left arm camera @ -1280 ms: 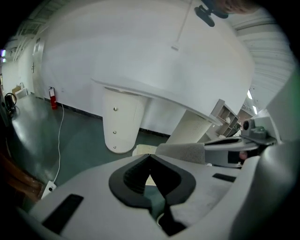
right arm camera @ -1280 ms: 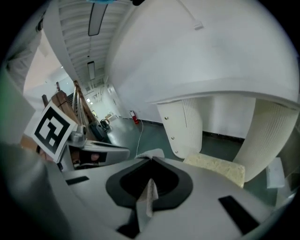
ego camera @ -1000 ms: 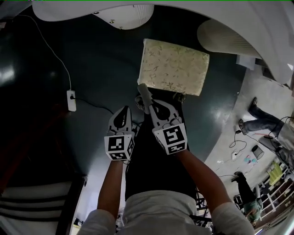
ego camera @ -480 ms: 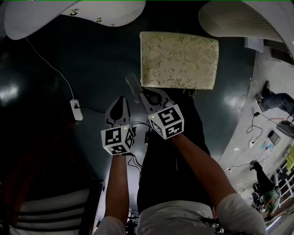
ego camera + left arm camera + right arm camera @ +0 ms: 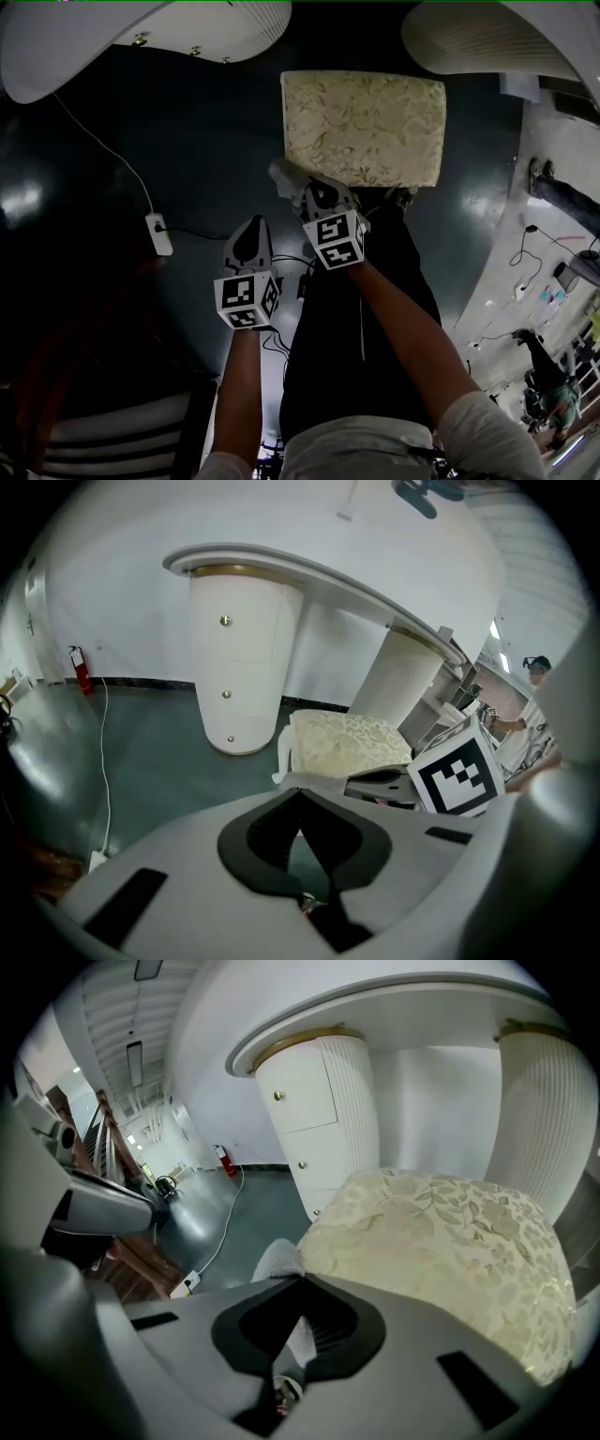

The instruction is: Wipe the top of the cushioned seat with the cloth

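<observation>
Right gripper is pinching the cloth at the cushioned seat's lower-left corner; left gripper is hovering closed mid-frame.

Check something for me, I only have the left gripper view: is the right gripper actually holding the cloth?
Observer: Yes. In the right gripper view, the right gripper has its fingers shut on the cloth.
Operator: Where's the cloth relative to the seat?
Observer: The head view puts its free end at the near left corner of the cushioned seat. I can't judge contact.
Operator: And my side, from above?
Observer: The left gripper hangs over the dark floor, short of the seat, beside the person's leg.
</observation>
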`<state>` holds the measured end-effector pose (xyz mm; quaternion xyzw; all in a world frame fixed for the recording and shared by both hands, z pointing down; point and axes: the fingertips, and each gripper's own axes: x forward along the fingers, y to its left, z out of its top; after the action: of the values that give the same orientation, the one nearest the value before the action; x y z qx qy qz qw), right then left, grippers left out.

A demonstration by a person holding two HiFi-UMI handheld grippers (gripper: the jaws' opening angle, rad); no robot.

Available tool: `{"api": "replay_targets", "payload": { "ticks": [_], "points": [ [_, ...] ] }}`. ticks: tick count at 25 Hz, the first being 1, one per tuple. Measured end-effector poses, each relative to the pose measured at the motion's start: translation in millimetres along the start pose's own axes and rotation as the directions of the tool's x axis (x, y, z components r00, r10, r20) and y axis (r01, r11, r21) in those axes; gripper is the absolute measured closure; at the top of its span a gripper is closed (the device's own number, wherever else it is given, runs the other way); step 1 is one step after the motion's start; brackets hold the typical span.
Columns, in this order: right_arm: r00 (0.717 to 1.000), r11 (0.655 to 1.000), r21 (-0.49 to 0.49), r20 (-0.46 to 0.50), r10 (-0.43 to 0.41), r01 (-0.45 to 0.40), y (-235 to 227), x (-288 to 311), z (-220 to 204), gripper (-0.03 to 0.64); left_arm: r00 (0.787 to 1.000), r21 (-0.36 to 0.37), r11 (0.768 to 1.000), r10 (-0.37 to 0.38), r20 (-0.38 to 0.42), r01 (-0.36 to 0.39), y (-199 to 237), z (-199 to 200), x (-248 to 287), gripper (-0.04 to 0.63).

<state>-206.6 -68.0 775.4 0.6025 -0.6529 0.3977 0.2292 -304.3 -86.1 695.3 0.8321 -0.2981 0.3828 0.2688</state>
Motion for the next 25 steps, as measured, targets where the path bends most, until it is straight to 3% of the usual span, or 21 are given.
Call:
{"api": "replay_targets", "payload": {
  "ticks": [7,25],
  "points": [
    [1.0,0.999,-0.04,-0.002,0.016,-0.016,-15.4,-12.2,-5.1,0.603,1.0,-0.023,1.0,-0.016,0.002,0.016,-18.5,-2.3,15.2,0.581],
    [0.998,0.992,0.108,0.001,-0.067,0.067,-110.7,-56.4,-27.3,0.603,0.994,0.017,0.996,-0.084,-0.069,0.085,-98.2,4.3,53.3,0.581]
  ]
}}
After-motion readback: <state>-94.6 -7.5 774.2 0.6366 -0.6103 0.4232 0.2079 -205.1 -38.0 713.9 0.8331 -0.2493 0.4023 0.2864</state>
